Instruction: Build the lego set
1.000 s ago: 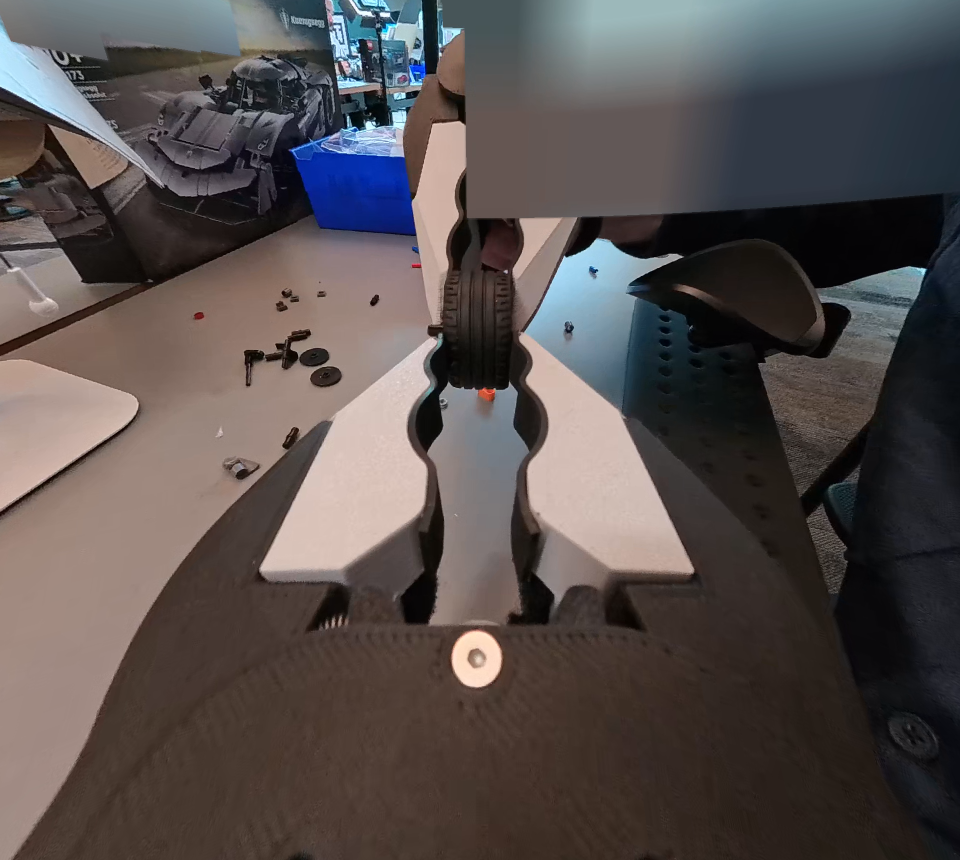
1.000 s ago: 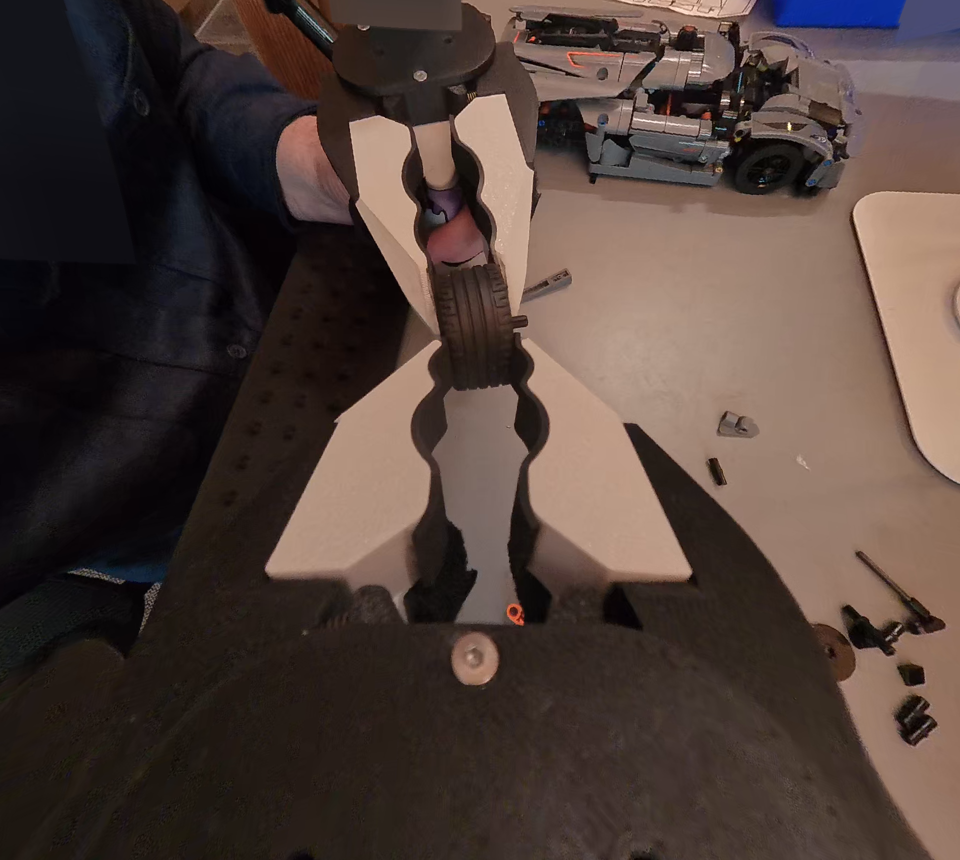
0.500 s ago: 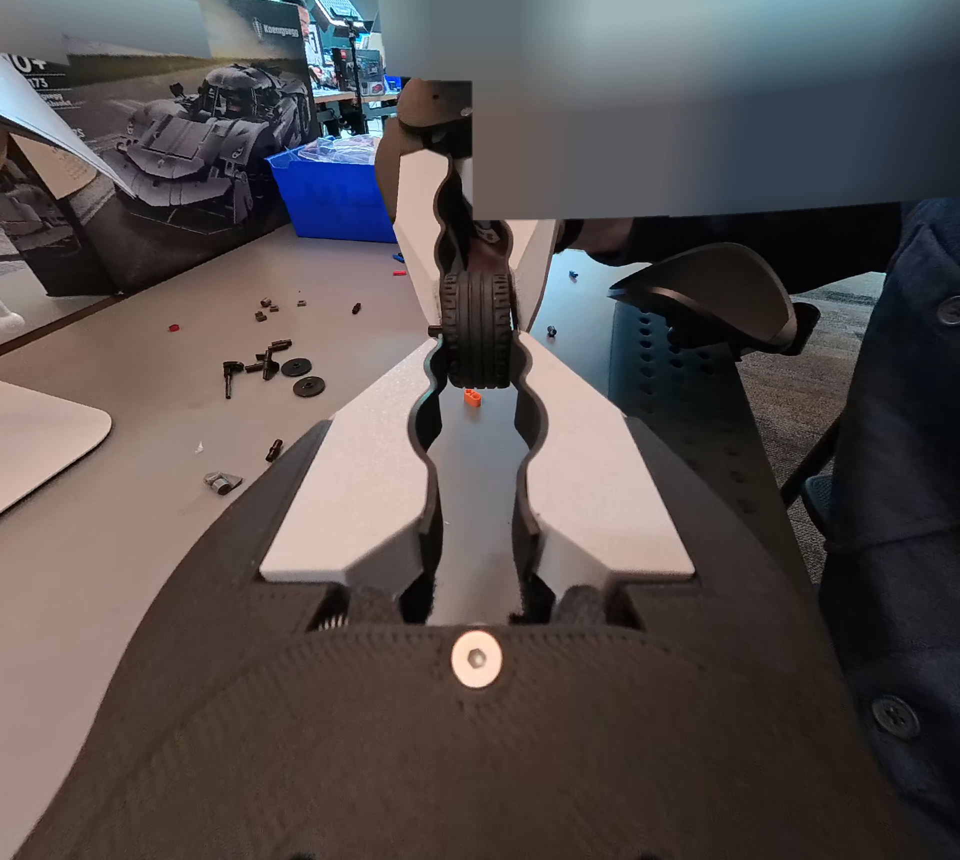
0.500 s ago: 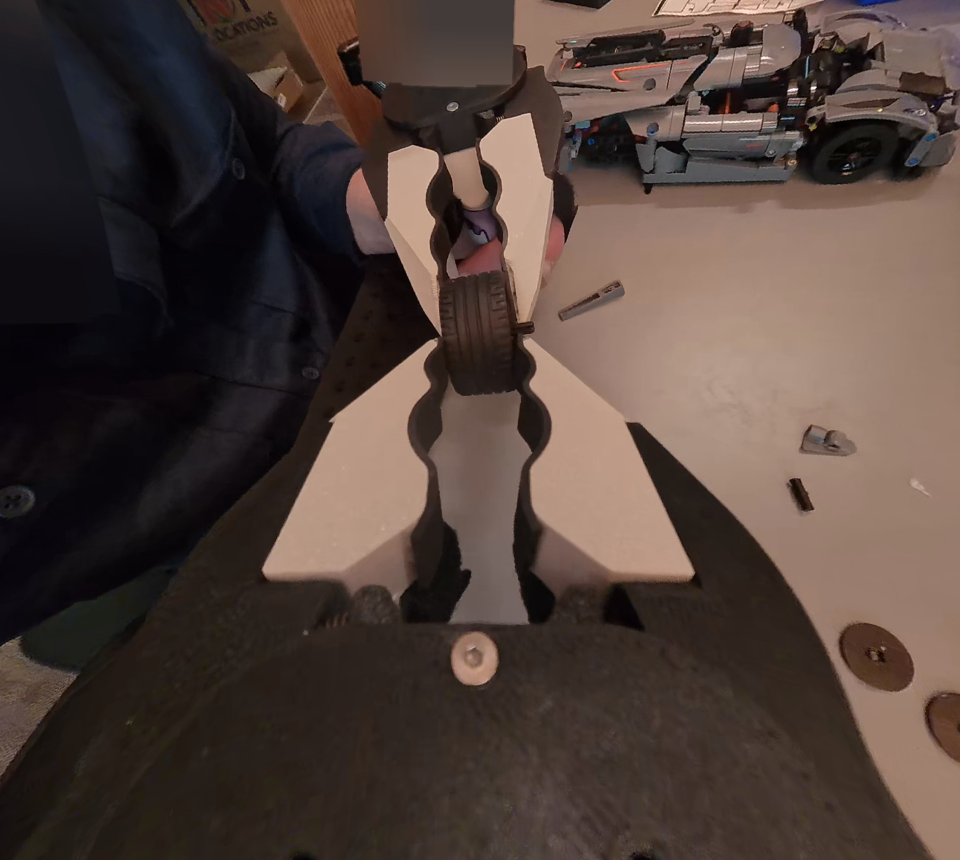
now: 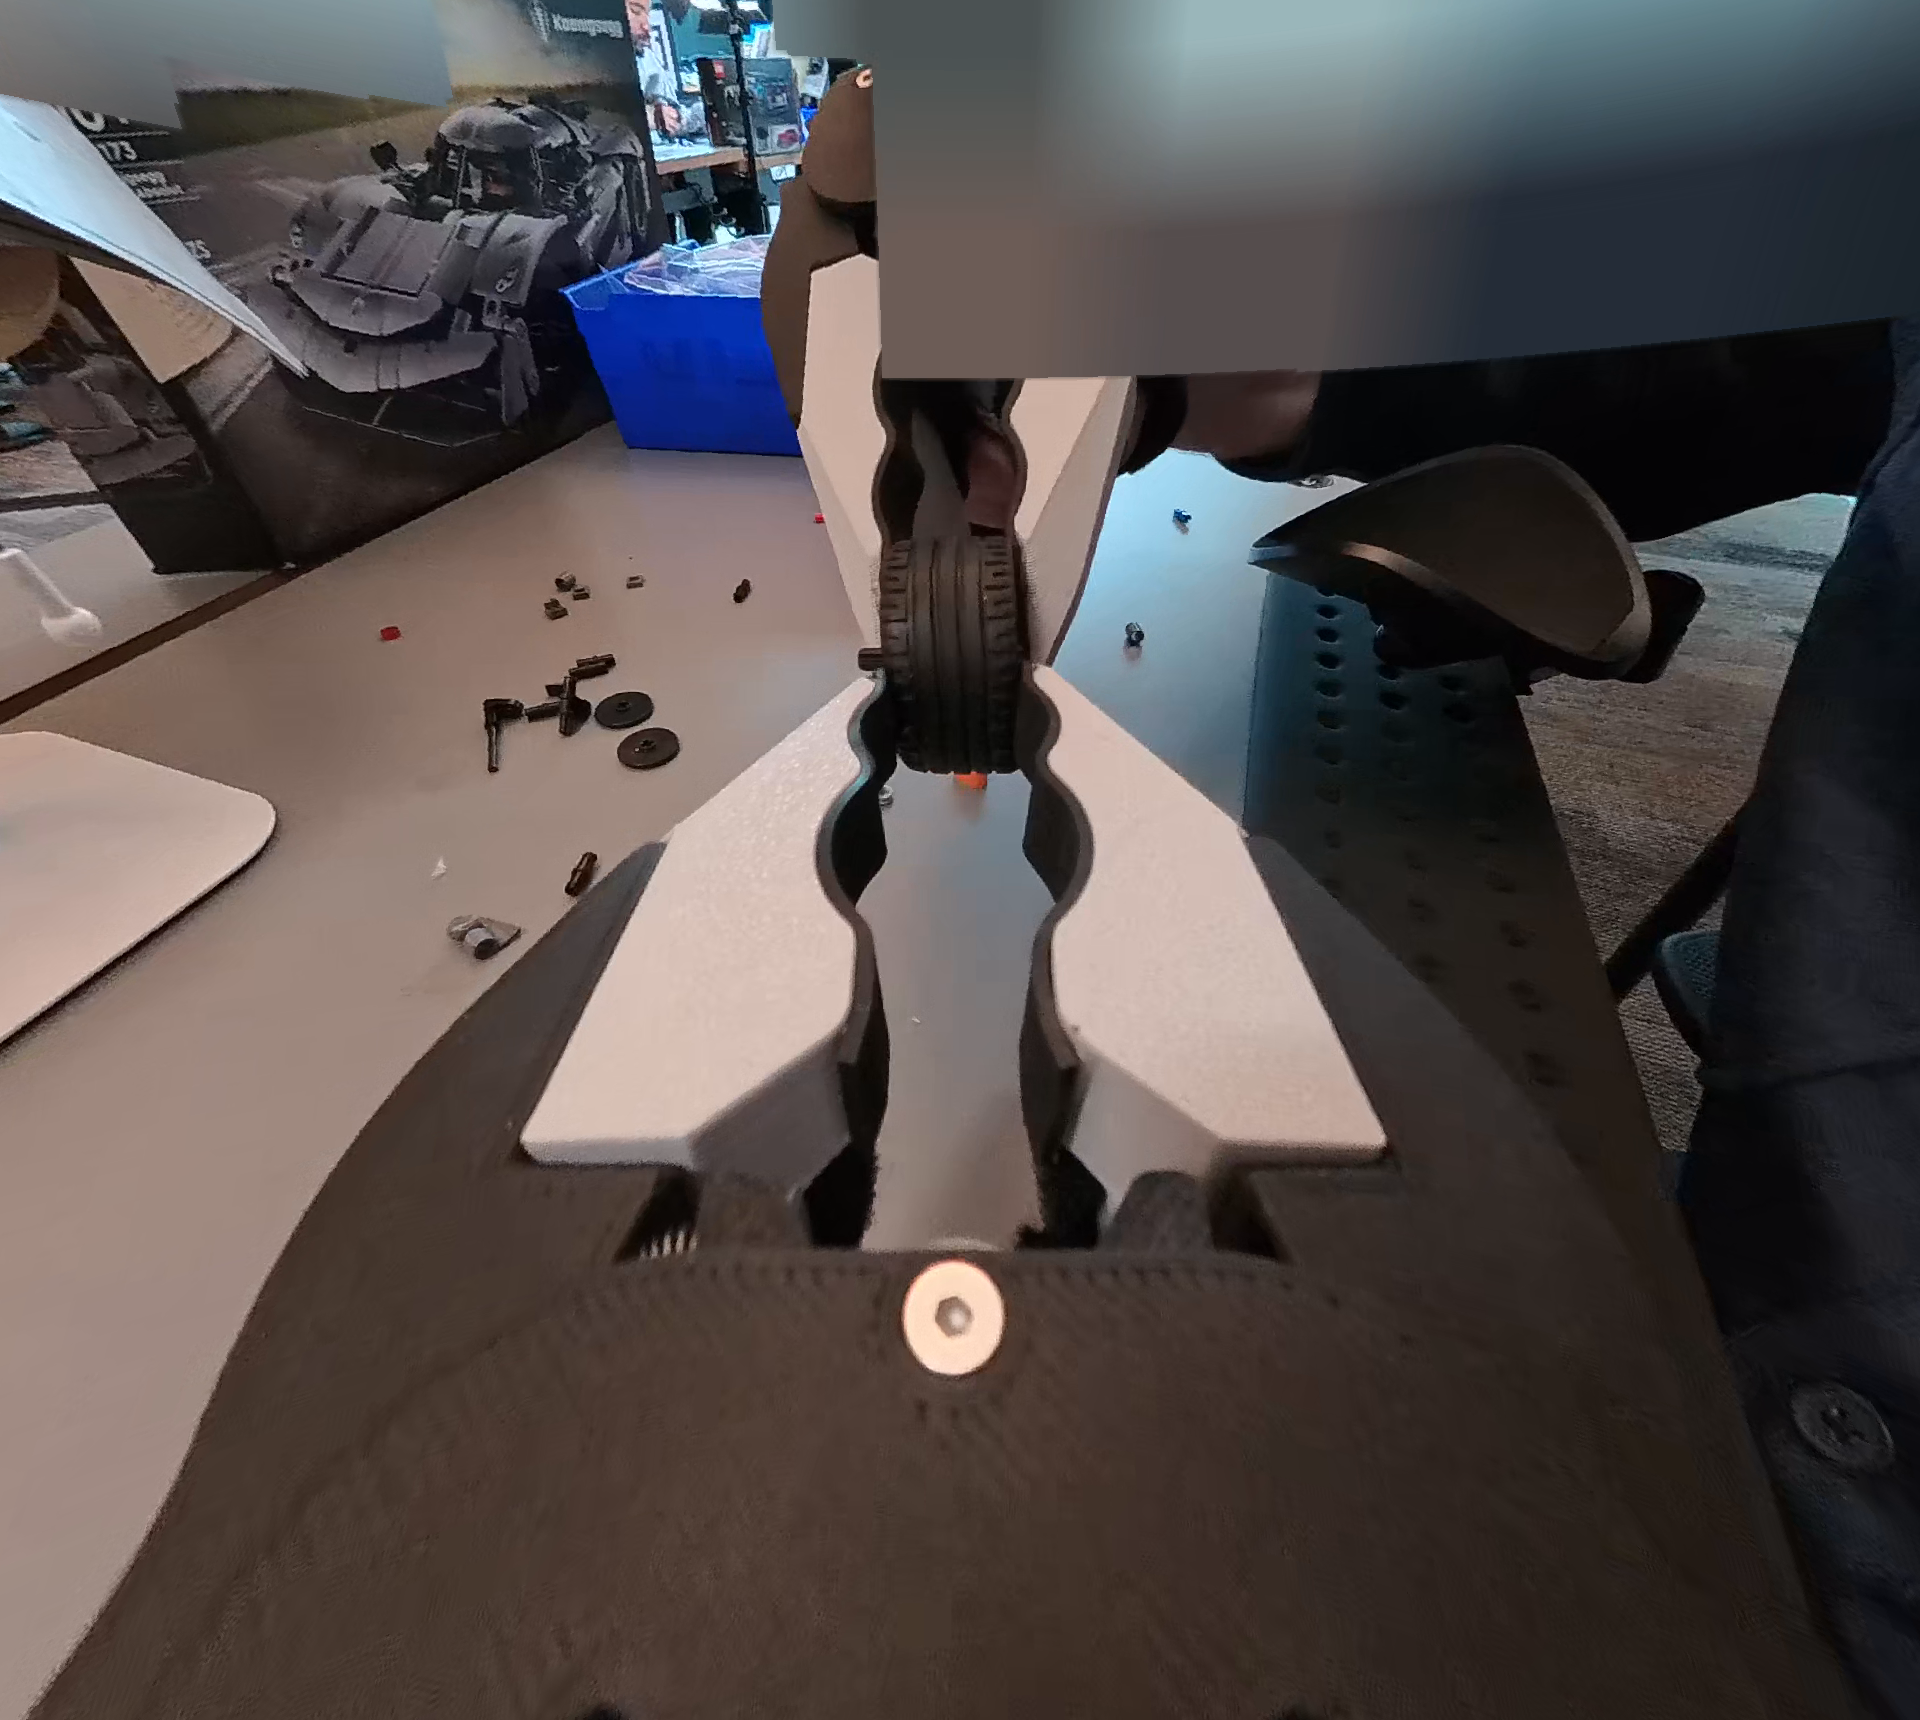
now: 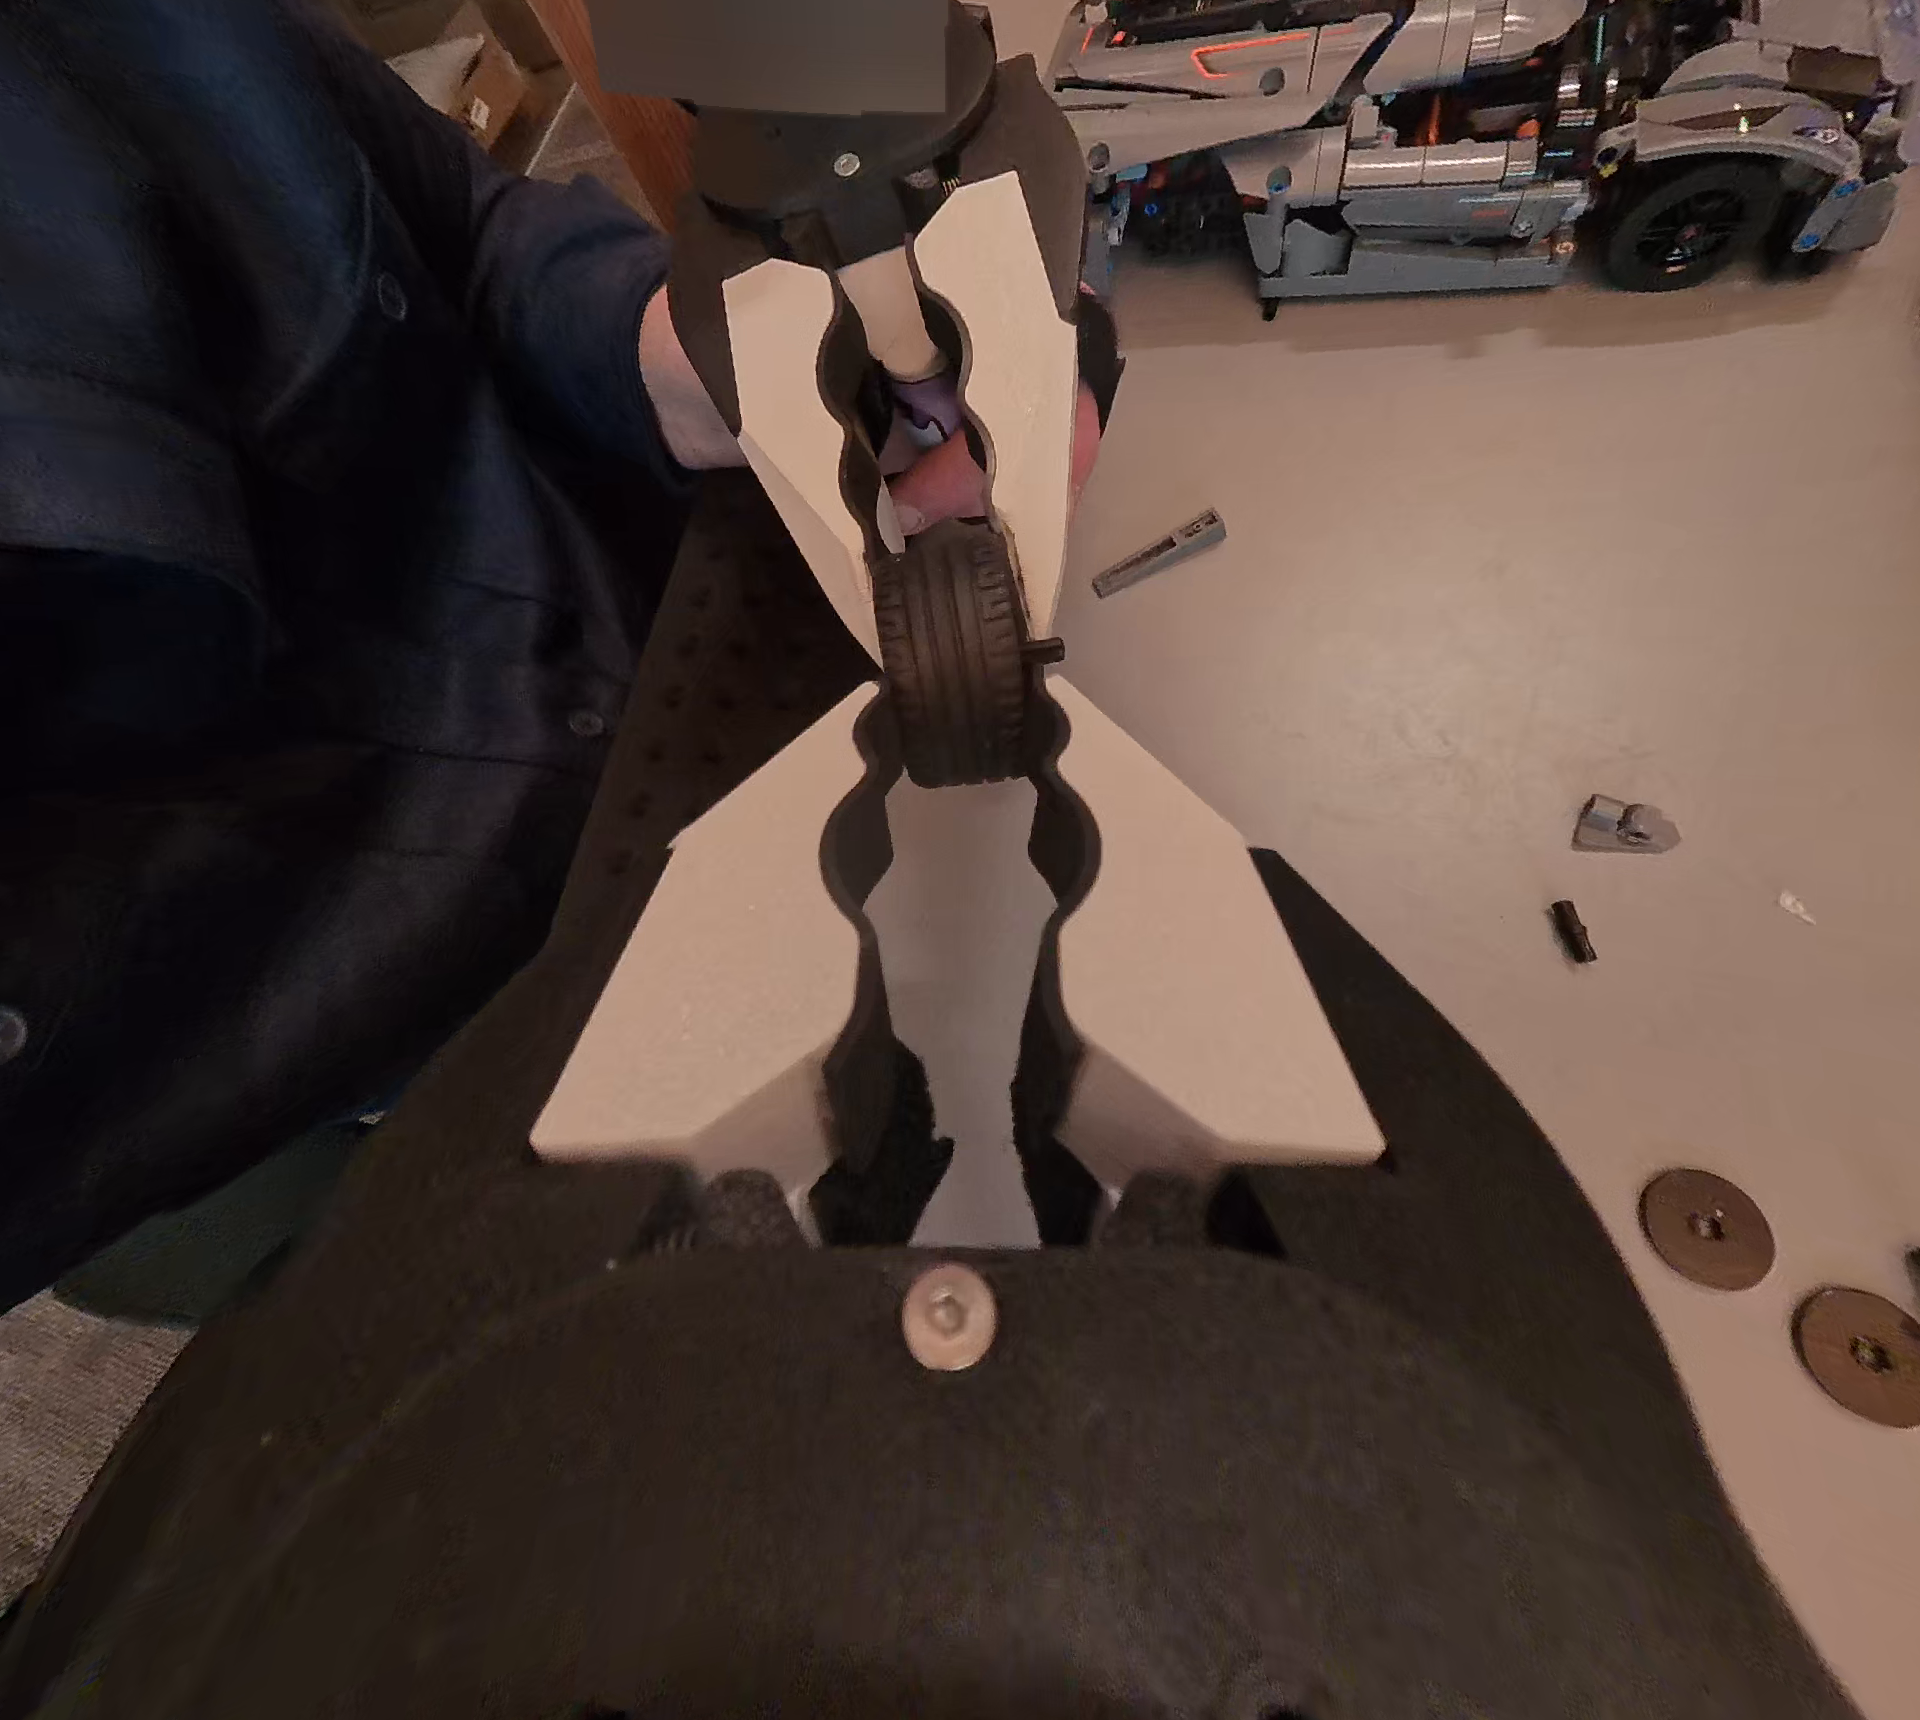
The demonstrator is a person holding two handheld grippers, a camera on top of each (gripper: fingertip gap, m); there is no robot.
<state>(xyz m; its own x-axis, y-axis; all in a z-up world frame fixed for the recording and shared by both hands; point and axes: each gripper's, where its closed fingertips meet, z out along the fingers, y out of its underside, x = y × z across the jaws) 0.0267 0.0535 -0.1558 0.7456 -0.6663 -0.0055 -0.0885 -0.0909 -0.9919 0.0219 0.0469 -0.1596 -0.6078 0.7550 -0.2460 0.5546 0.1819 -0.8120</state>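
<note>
Your table [image 6: 1455, 631] was a smooth pale grey surface, and the biggest thing on it was the grey lego car [image 6: 1475, 112], long and angular with orange trim. It looked mostly built: bodywork was on and one black wheel sat at the end nearer the right edge of the right wrist view. The arch at its other end appeared empty, so at least one wheel was left to fit, and loose parts remained.

Behind, in the left wrist view, the set's dark printed box [image 5: 395, 288] stood propped beside a blue plastic bin [image 5: 696, 371].

You held both tools above the table's near edge, tip to tip. Your left gripper [image 5: 956, 714] and your right gripper [image 6: 961, 735], each with matte white wedge fingers and wavy black inner pads, were both clamped on the same tyre [image 6: 951, 662], one from either side. It was a black rubber wheel with ribbed tread and a short dark axle pin [image 6: 1044, 650] sticking out of its hub.

Smallest were the scattered bits: two flat dark discs [image 6: 1704, 1229], a slim grey beam [image 6: 1158, 553], a grey connector [image 6: 1621, 823] and black pins [image 5: 551, 709].
</note>
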